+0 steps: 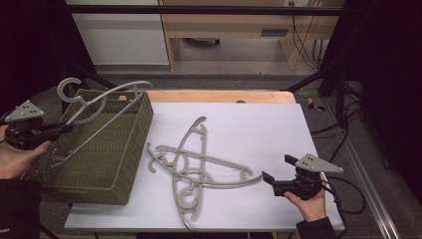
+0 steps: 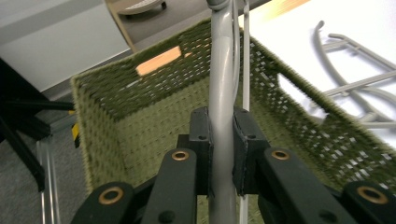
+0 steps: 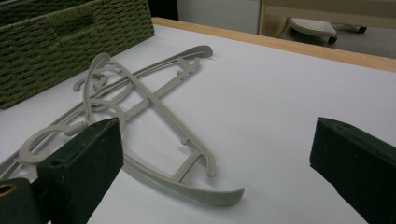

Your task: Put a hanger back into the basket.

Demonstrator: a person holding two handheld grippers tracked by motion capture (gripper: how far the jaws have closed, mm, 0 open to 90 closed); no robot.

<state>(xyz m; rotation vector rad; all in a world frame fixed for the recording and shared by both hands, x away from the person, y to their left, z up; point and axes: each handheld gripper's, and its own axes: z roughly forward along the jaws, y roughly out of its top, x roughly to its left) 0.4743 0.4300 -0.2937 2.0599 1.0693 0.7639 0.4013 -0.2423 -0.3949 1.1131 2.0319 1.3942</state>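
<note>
My left gripper point(image 1: 63, 128) is shut on a grey plastic hanger point(image 1: 107, 102) and holds it over the green woven basket point(image 1: 132, 149) at the table's left. In the left gripper view the hanger's bar point(image 2: 221, 116) runs upright between the closed jaws. Two more grey hangers point(image 1: 199, 169) lie crossed on the white tabletop, right of the basket. My right gripper point(image 1: 277, 174) stands open near the front right, just right of those hangers, with nothing between its jaws. In the right gripper view the crossed hangers point(image 3: 154, 100) lie ahead and to the left.
The white sheet point(image 1: 259, 129) covers the table, with a wooden edge point(image 1: 219, 96) at the back. Cables point(image 1: 348, 194) trail off the right side. Dark frame bars and a cabinet stand beyond the table.
</note>
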